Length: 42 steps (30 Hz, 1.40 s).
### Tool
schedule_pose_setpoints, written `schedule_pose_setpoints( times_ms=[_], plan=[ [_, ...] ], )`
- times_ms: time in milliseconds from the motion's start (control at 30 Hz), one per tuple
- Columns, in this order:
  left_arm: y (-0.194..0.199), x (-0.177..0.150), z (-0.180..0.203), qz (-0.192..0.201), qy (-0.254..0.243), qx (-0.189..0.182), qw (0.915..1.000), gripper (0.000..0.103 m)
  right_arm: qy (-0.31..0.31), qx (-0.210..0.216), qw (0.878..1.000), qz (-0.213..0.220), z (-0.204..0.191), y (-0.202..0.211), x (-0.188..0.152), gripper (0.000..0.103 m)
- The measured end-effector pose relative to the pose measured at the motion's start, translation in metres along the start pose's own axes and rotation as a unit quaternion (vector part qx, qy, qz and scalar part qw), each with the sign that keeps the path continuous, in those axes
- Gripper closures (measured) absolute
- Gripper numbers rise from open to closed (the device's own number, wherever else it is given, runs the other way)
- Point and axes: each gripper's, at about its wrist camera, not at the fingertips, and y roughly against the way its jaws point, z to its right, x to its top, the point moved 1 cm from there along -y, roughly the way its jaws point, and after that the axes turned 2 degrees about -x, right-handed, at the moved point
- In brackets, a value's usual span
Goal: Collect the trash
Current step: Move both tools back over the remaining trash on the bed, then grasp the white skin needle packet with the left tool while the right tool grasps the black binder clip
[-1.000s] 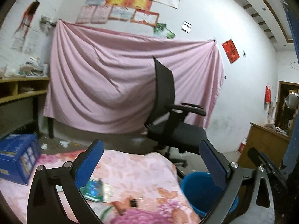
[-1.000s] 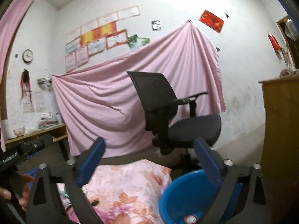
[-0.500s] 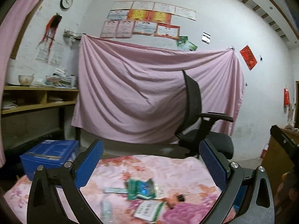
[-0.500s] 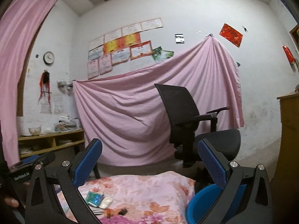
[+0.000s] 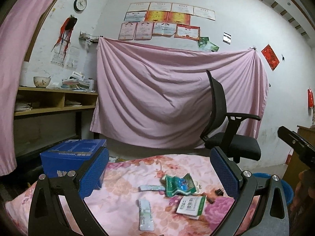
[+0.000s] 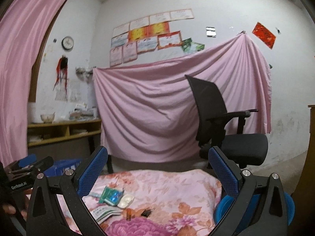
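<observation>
Trash lies on a pink floral cloth (image 5: 126, 179): a green crumpled wrapper (image 5: 179, 183), a white-and-green packet (image 5: 191, 205), a long white sachet (image 5: 145, 214), a pale flat sachet (image 5: 151, 187) and a small dark clip (image 5: 219, 192). My left gripper (image 5: 160, 170) is open and empty, above and short of the trash. In the right wrist view the green wrapper (image 6: 111, 194), a white lid-like piece (image 6: 126, 200) and a packet (image 6: 105, 213) lie at lower left. My right gripper (image 6: 157, 169) is open and empty over the cloth. A blue basin (image 6: 222, 209) sits at the cloth's right edge.
A blue cardboard box (image 5: 70, 159) stands on the cloth's left end. A black office chair (image 5: 226, 129) stands behind the table before a hanging pink sheet (image 5: 167, 102). A wooden shelf (image 5: 53, 102) is at left, a wooden cabinet (image 5: 295, 157) at right.
Both views have swung left and tilted down a little. The trash on the cloth has come into fuller view and the blue basin has slid to the right edge. Both grippers have stayed open.
</observation>
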Motion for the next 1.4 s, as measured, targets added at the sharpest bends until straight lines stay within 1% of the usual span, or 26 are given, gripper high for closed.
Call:
schedule_pose_setpoints(
  times_ms=[167, 267, 400, 533, 600, 633, 667, 733, 800, 833, 867, 900, 933, 1000, 1067, 1100, 1133, 1167, 1200, 1267, 1333, 1400],
  plan=[
    [-0.003, -0.015, -0.006, -0.006, 0.011, -0.002, 0.9999, 0.003, 0.008, 0.005, 1.000, -0.025, -0.006, -0.010, -0.014, 0.000],
    [-0.007, -0.021, -0.005, -0.016, 0.007, -0.005, 0.9998, 0.003, 0.014, 0.004, 0.999, -0.045, -0.009, -0.018, -0.022, 0.000],
    [-0.019, -0.027, -0.001, -0.053, -0.002, -0.018, 0.9985, 0.003, 0.017, -0.011, 0.996, -0.088, -0.009, -0.034, -0.032, 0.000],
    [-0.032, -0.031, 0.004, -0.087, -0.013, -0.031, 0.9957, 0.003, 0.011, -0.016, 0.991, -0.133, -0.007, -0.049, -0.041, 0.000],
    [-0.040, -0.033, 0.007, -0.107, -0.019, -0.042, 0.9932, 0.003, 0.016, -0.020, 0.987, -0.156, -0.007, -0.058, -0.047, 0.004],
    [-0.045, -0.035, 0.009, -0.120, -0.023, -0.047, 0.9913, 0.003, 0.019, -0.019, 0.985, -0.168, -0.009, -0.062, -0.050, 0.010],
    [-0.051, -0.037, 0.010, -0.135, -0.025, -0.054, 0.9890, 0.004, 0.022, -0.018, 0.984, -0.178, -0.010, -0.064, -0.054, 0.018],
    [-0.061, -0.041, 0.012, -0.160, -0.026, -0.064, 0.9847, 0.006, 0.029, -0.019, 0.980, -0.195, -0.012, -0.070, -0.058, 0.023],
    [-0.069, -0.045, 0.012, -0.183, -0.022, -0.076, 0.9799, 0.014, 0.032, -0.016, 0.978, -0.208, -0.012, -0.074, -0.062, 0.030],
    [-0.073, -0.046, 0.012, -0.193, -0.020, -0.080, 0.9777, 0.015, 0.032, -0.014, 0.976, -0.215, -0.012, -0.076, -0.064, 0.035],
    [-0.075, -0.048, 0.012, -0.201, -0.018, -0.084, 0.9758, 0.018, 0.032, -0.012, 0.975, -0.221, -0.013, -0.078, -0.066, 0.039],
    [-0.079, -0.050, 0.013, -0.214, -0.018, -0.093, 0.9724, 0.023, 0.032, -0.010, 0.973, -0.229, -0.013, -0.081, -0.067, 0.041],
    [-0.081, -0.052, 0.014, -0.222, -0.019, -0.100, 0.9697, 0.025, 0.032, -0.008, 0.970, -0.239, -0.013, -0.084, -0.069, 0.044],
    [-0.088, -0.056, 0.019, -0.244, -0.024, -0.114, 0.9628, 0.033, 0.031, -0.003, 0.966, -0.255, -0.013, -0.090, -0.073, 0.048],
    [-0.096, -0.062, 0.024, -0.269, -0.029, -0.131, 0.9538, 0.038, 0.031, 0.002, 0.962, -0.272, -0.015, -0.096, -0.077, 0.055],
    [-0.098, -0.064, 0.026, -0.278, -0.030, -0.136, 0.9505, 0.041, 0.030, 0.008, 0.959, -0.280, -0.015, -0.099, -0.079, 0.056],
    [-0.101, -0.067, 0.028, -0.290, -0.030, -0.144, 0.9457, 0.043, 0.027, 0.014, 0.958, -0.286, -0.015, -0.101, -0.081, 0.060],
    [-0.104, -0.069, 0.029, -0.300, -0.028, -0.149, 0.9419, 0.047, 0.024, 0.018, 0.955, -0.296, -0.015, -0.104, -0.084, 0.064],
    [-0.108, -0.072, 0.029, -0.313, -0.025, -0.157, 0.9364, 0.050, 0.022, 0.020, 0.953, -0.303, -0.014, -0.107, -0.086, 0.065],
    [-0.113, -0.076, 0.030, -0.330, -0.018, -0.166, 0.9290, 0.056, 0.016, 0.026, 0.949, -0.315, -0.014, -0.111, -0.090, 0.066],
    [-0.119, -0.080, 0.030, -0.347, -0.010, -0.173, 0.9219, 0.058, 0.011, 0.028, 0.945, -0.326, -0.014, -0.115, -0.093, 0.066],
    [-0.122, -0.082, 0.029, -0.353, -0.004, -0.174, 0.9195, 0.059, 0.005, 0.031, 0.941, -0.337, -0.013, -0.119, -0.097, 0.066]
  ],
)
